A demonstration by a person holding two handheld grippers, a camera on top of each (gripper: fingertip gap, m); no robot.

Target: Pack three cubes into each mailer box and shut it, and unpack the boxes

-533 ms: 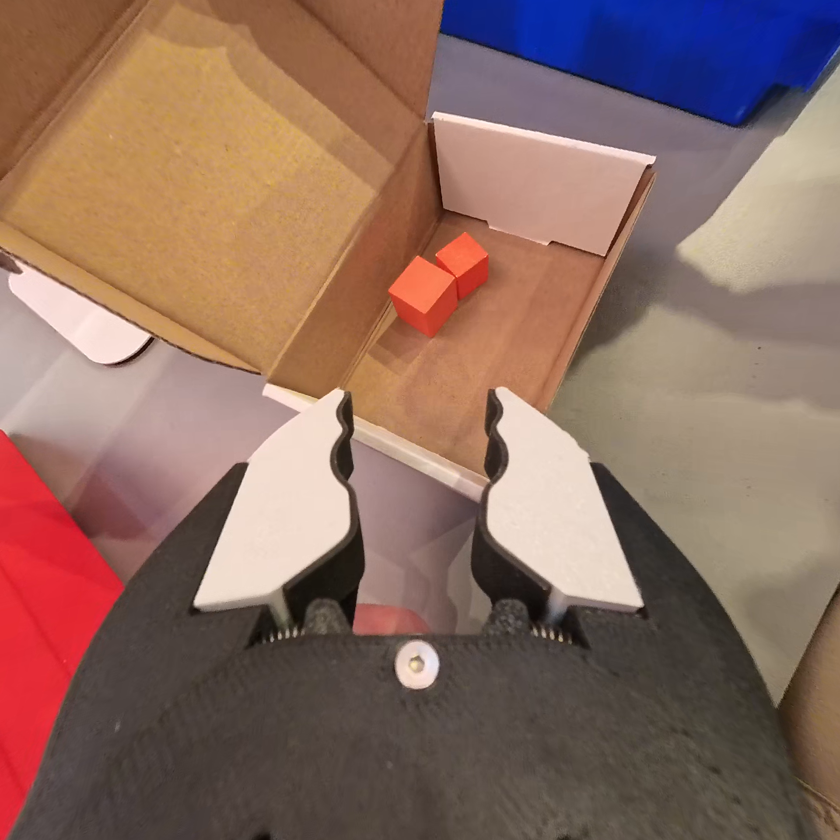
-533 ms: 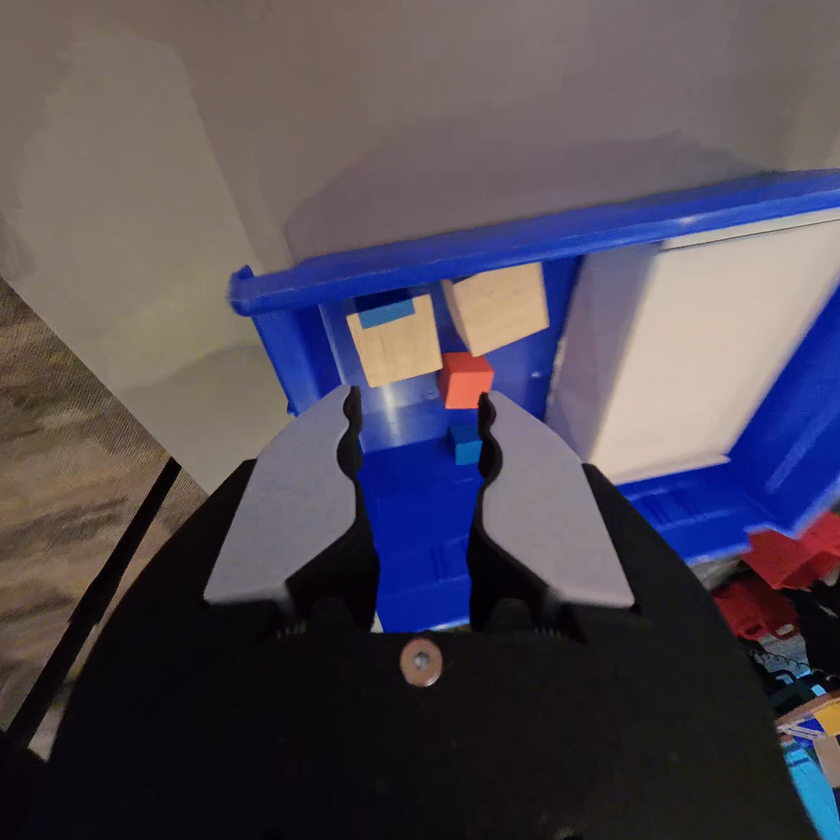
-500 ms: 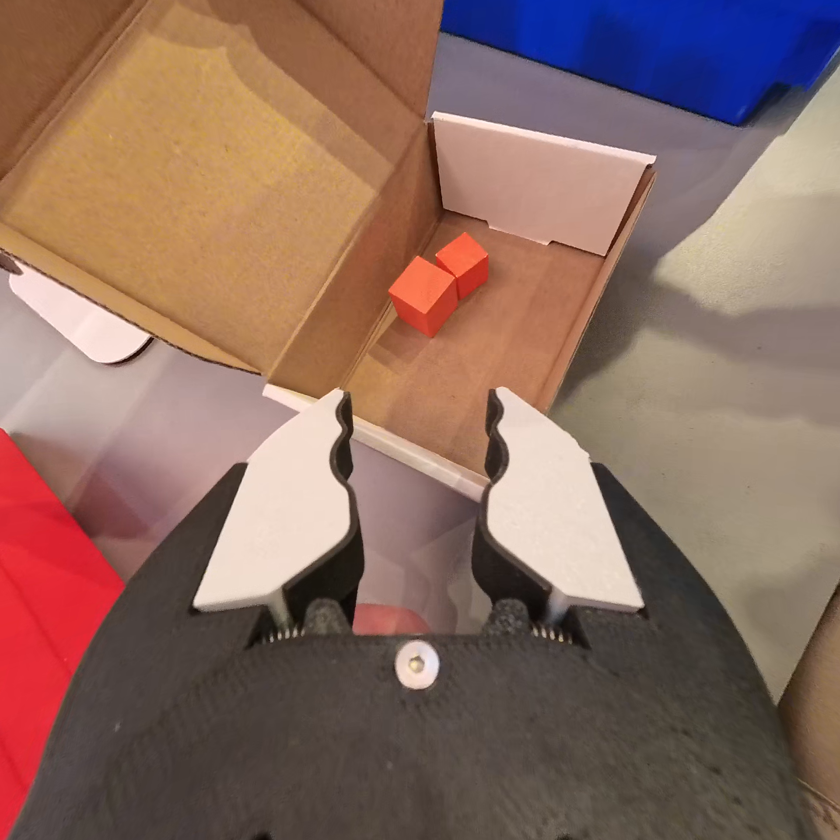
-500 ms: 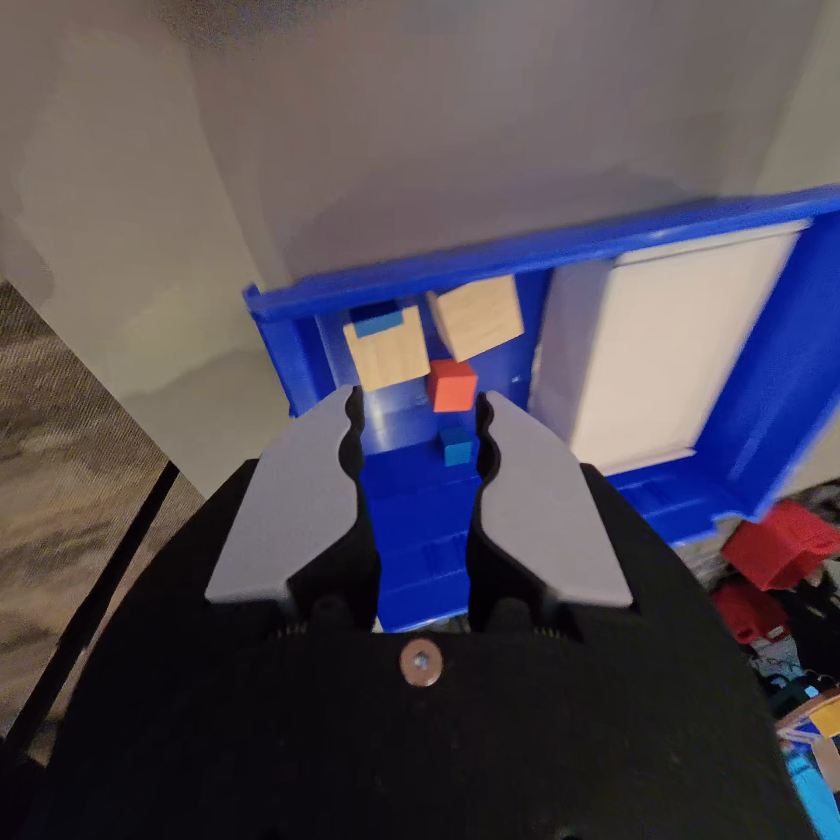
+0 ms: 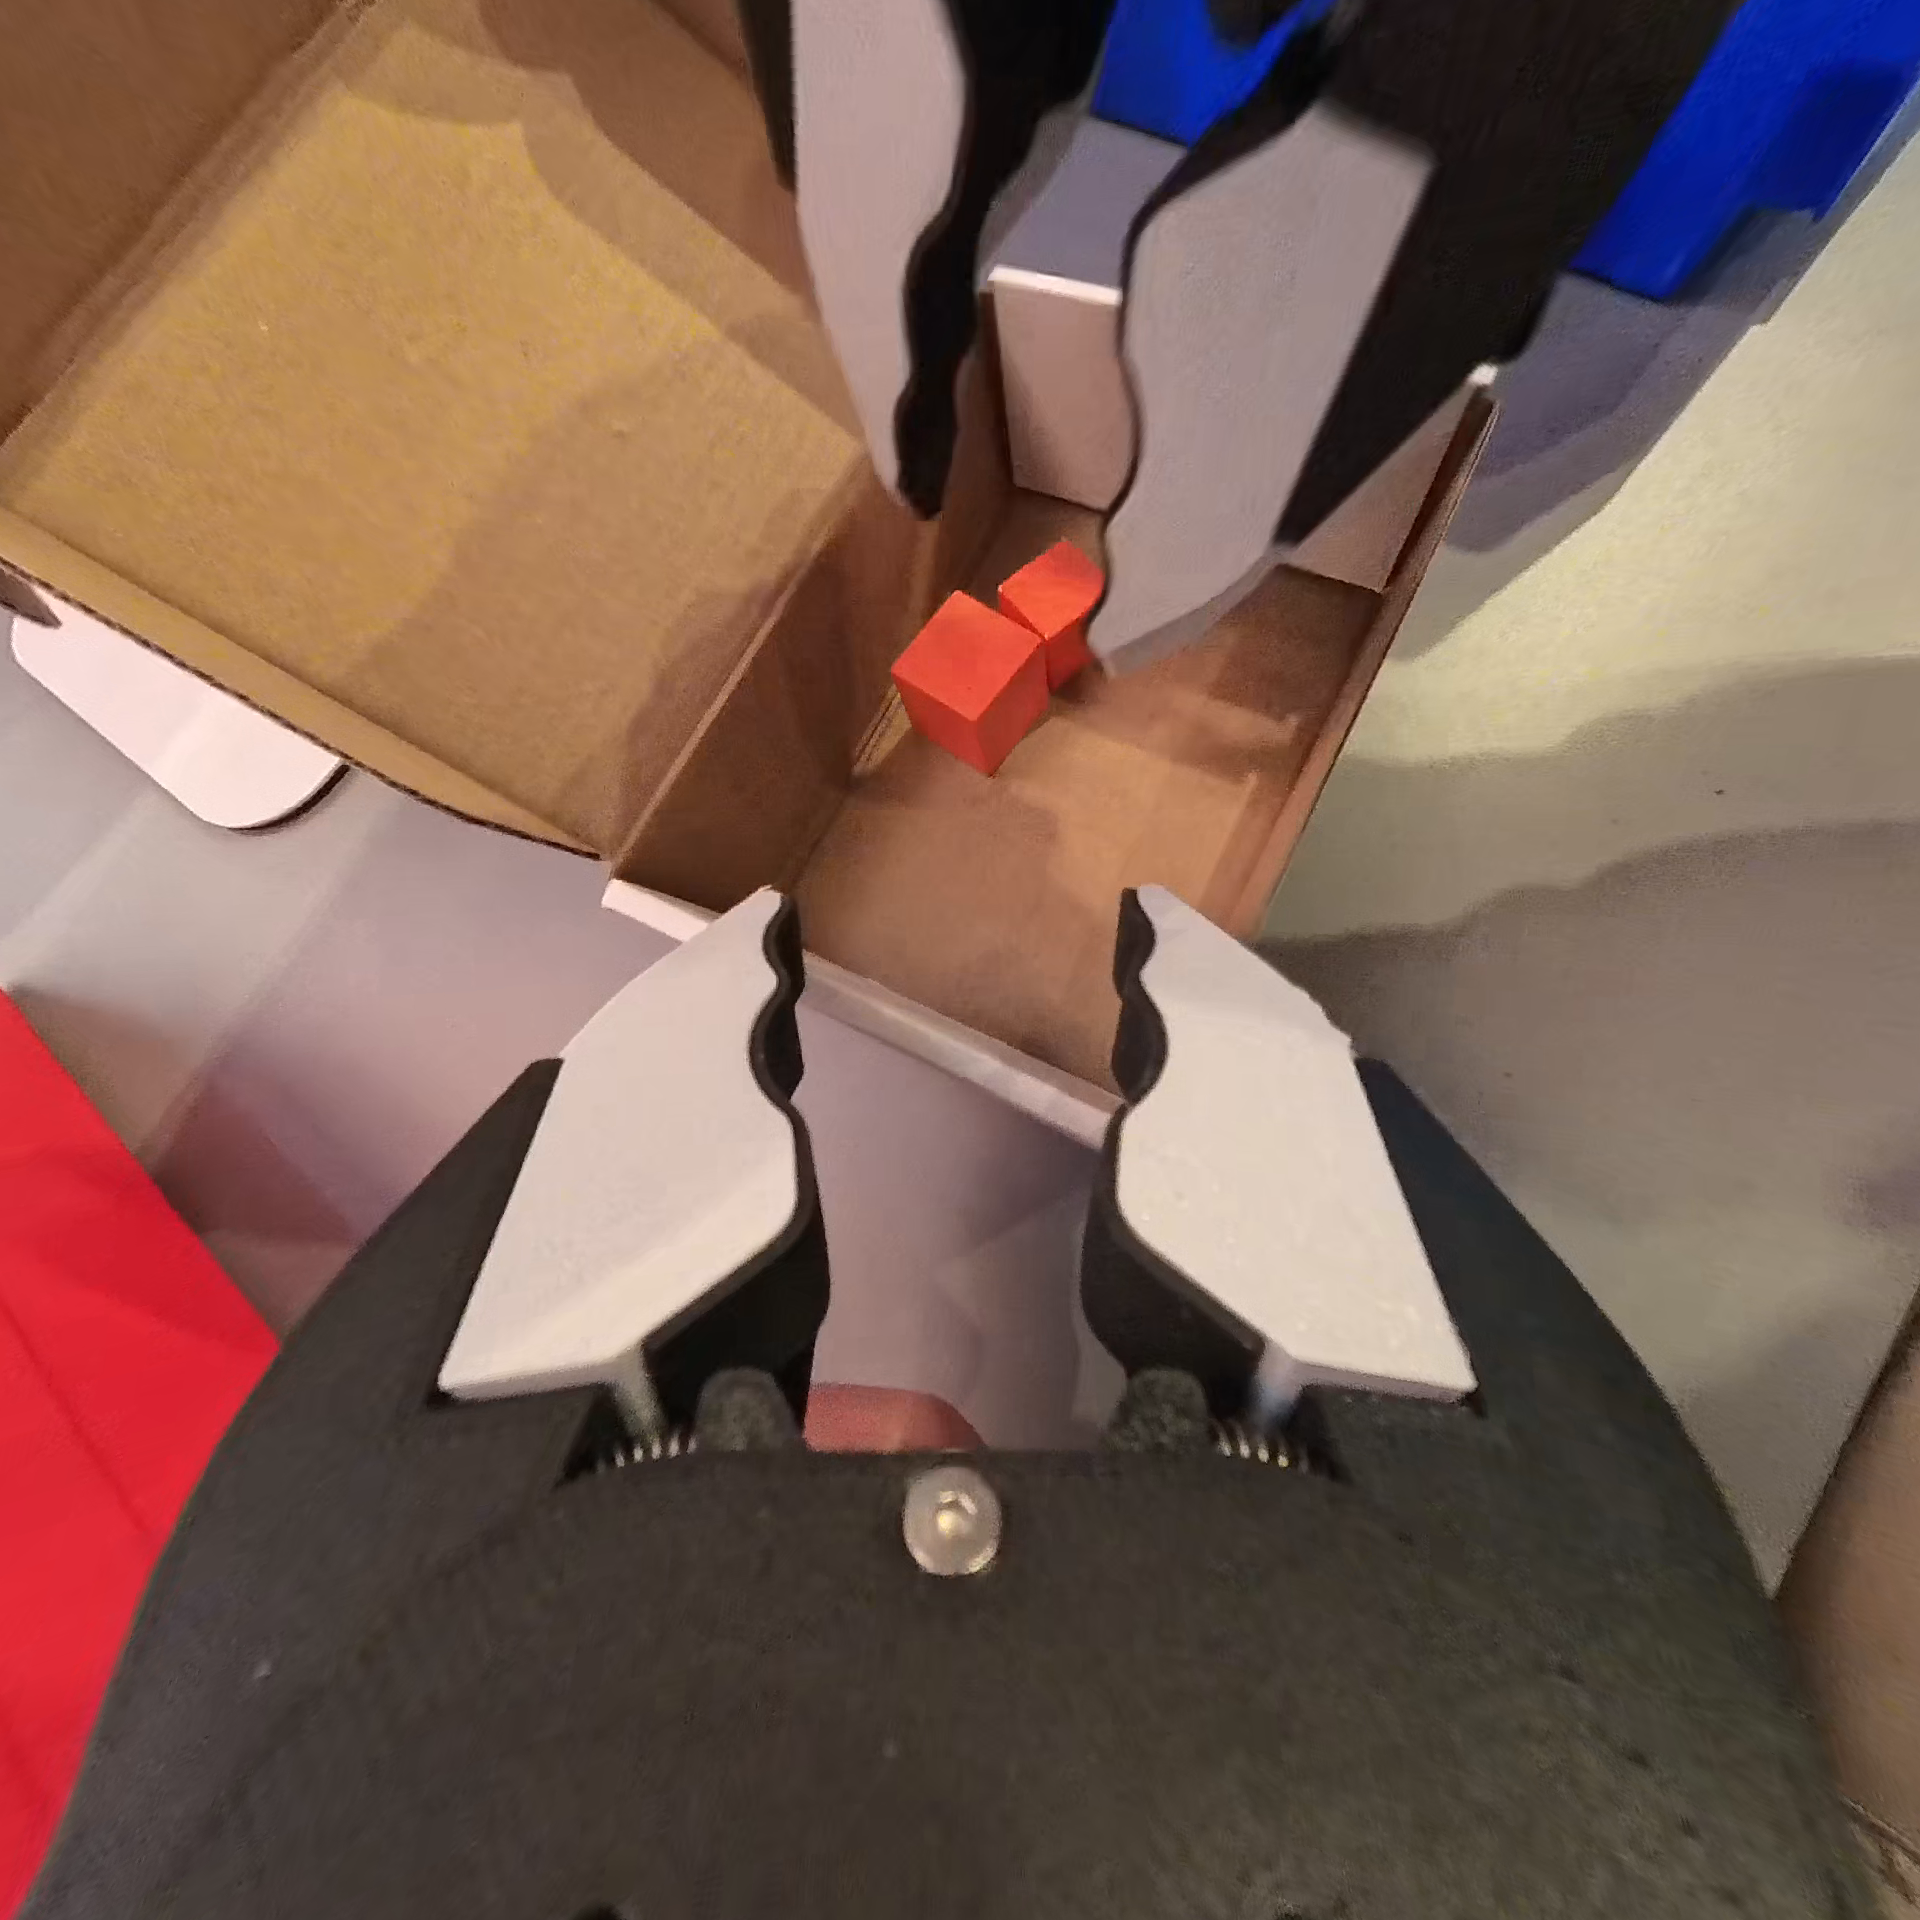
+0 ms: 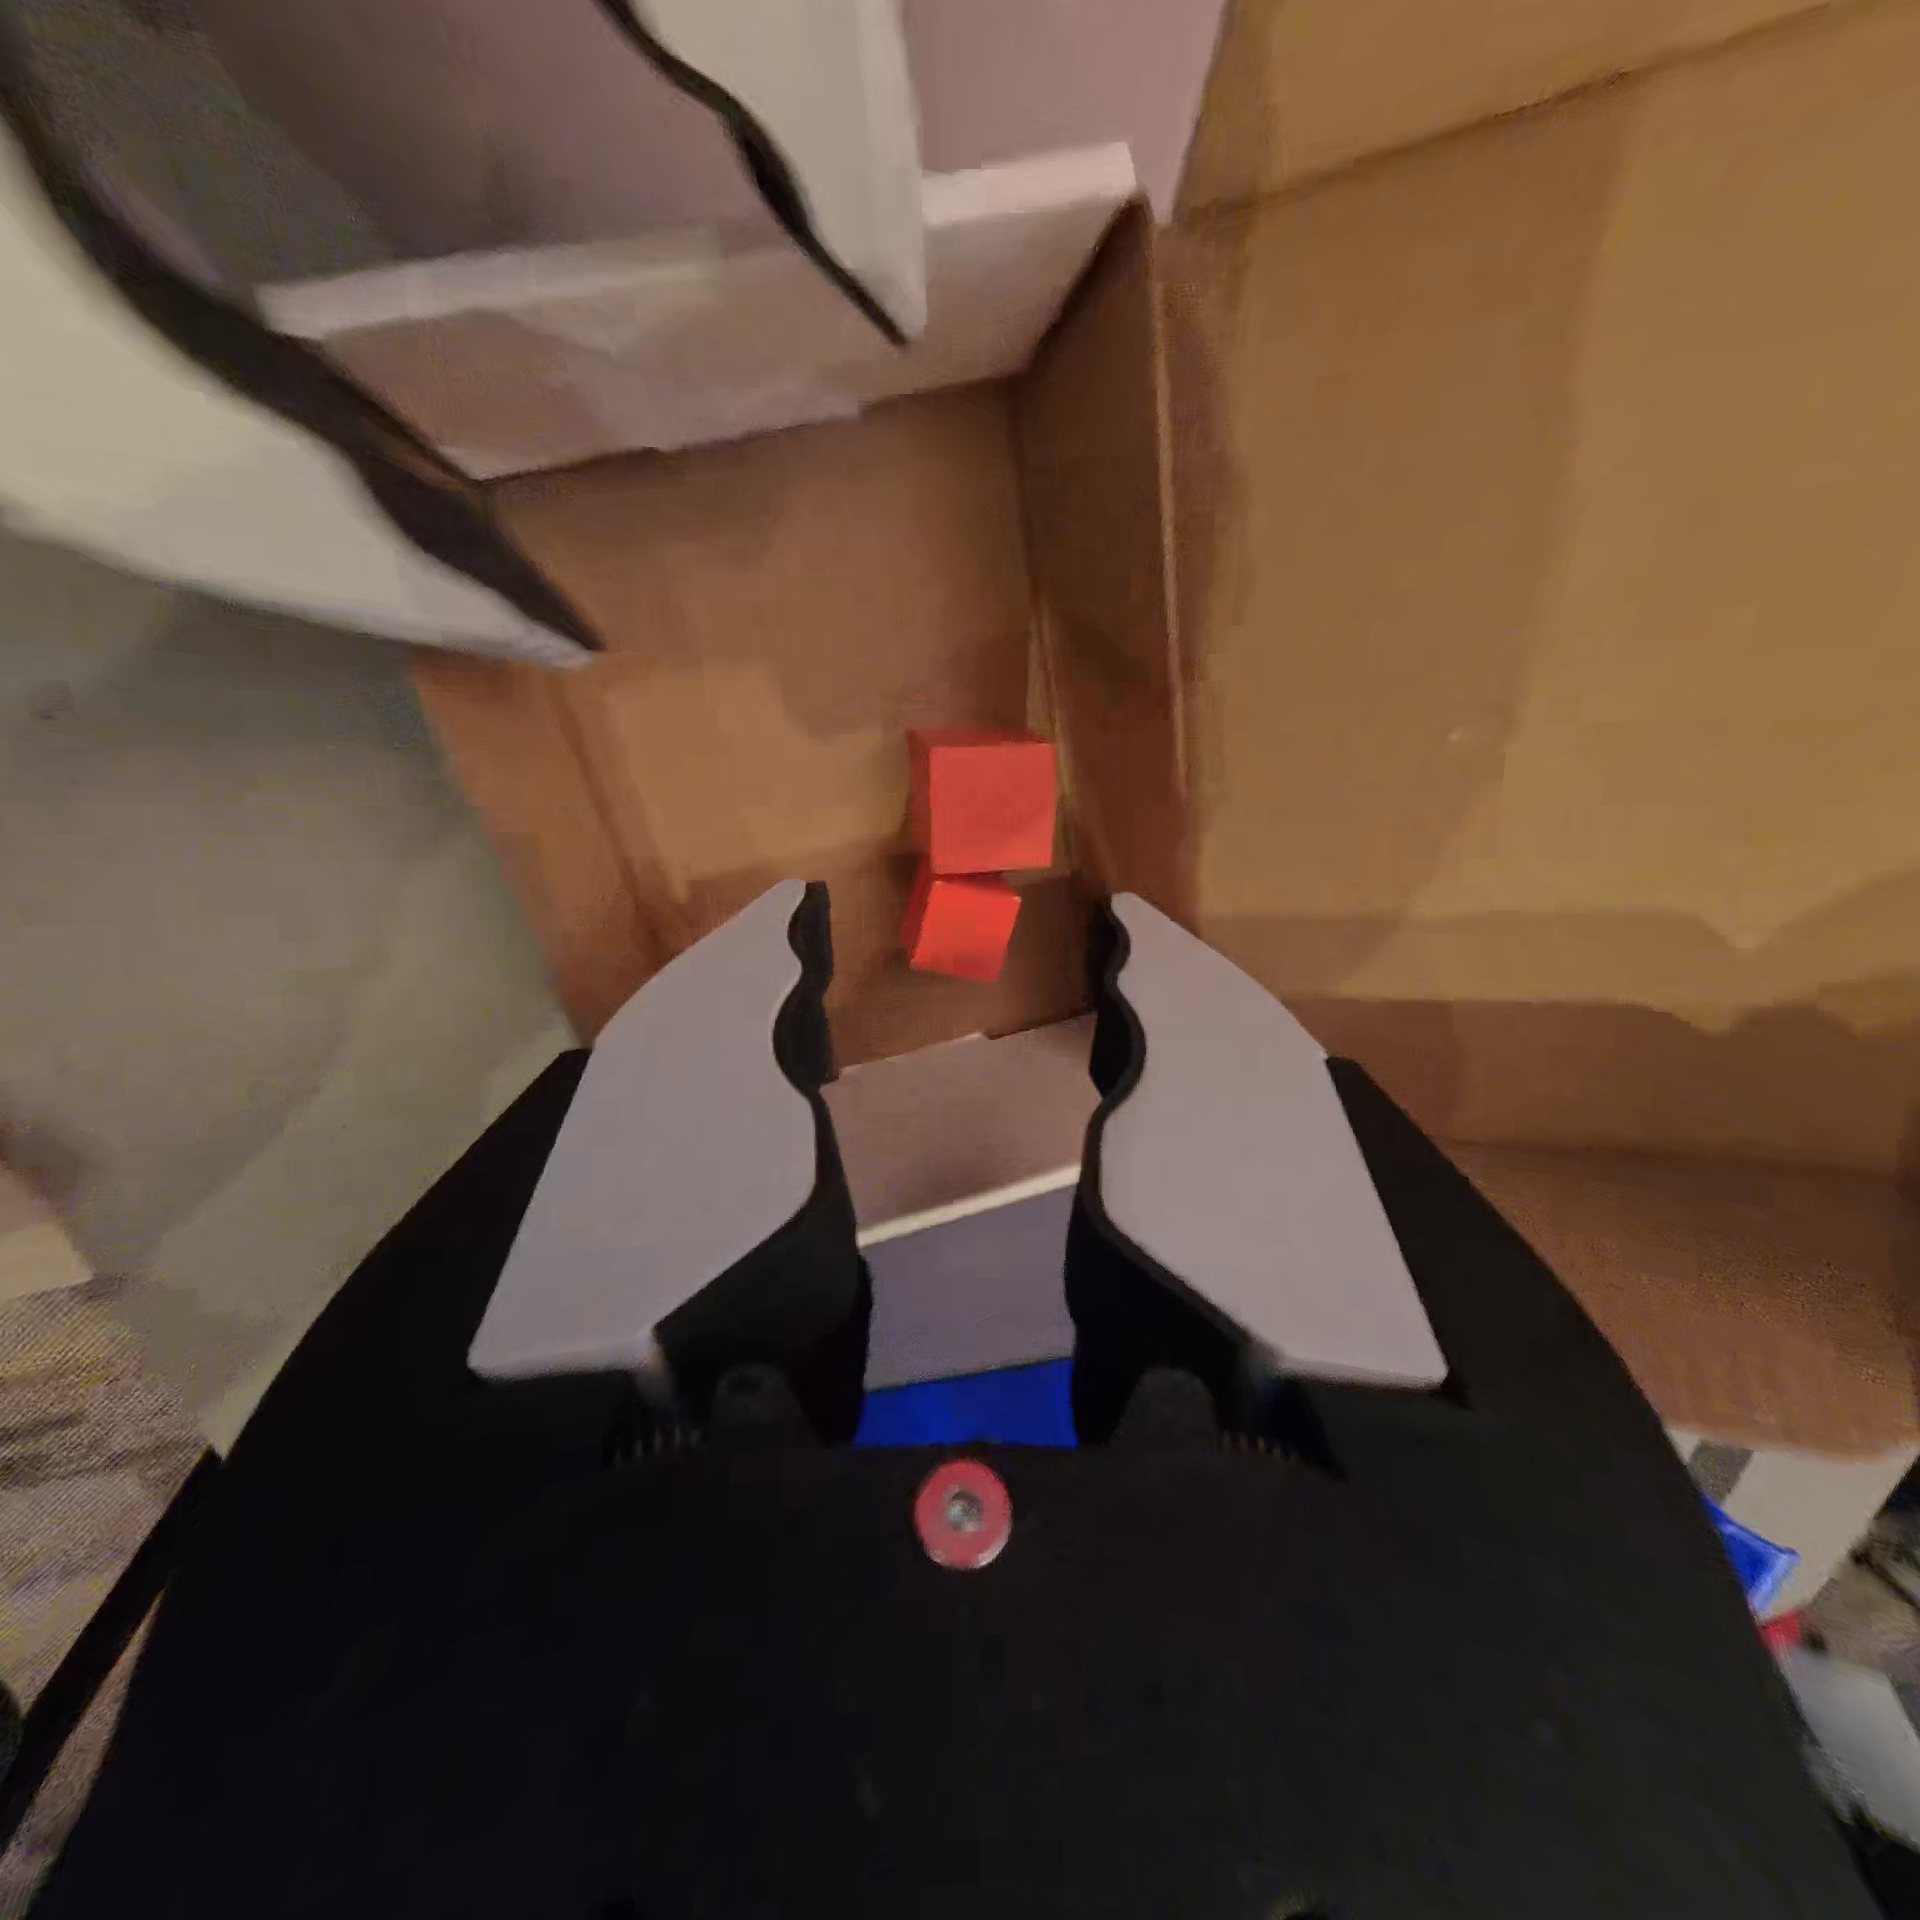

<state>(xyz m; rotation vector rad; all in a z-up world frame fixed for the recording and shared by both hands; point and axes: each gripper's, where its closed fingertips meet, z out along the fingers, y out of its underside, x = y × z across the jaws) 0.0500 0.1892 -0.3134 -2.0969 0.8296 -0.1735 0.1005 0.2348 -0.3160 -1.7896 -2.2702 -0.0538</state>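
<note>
An open brown mailer box (image 5: 1101, 831) lies in front of my left gripper (image 5: 956, 935), which is open, empty and held just before the box's near wall. Two red cubes (image 5: 971, 686) (image 5: 1049, 603) sit touching each other on the box floor by the lid hinge. My right gripper (image 5: 1013, 571) reaches in from the far side, open and empty, with its tips just above the farther cube. In the right wrist view the cubes (image 6: 987, 800) (image 6: 961, 930) lie just beyond my right gripper (image 6: 956, 914). The left gripper (image 6: 738, 488) shows at the top left.
The box lid (image 5: 416, 416) lies open to the left, and it also shows in the right wrist view (image 6: 1507, 623). A blue bin (image 5: 1714, 156) stands behind the box. A red surface (image 5: 83, 1299) is at the near left. Grey table (image 5: 1558, 1039) lies to the right. There is about 7 cm between the tips of the two grippers.
My right gripper has swung from the blue bin of cubes to over the mailer box and now points down at the two red cubes. My left gripper has stayed put.
</note>
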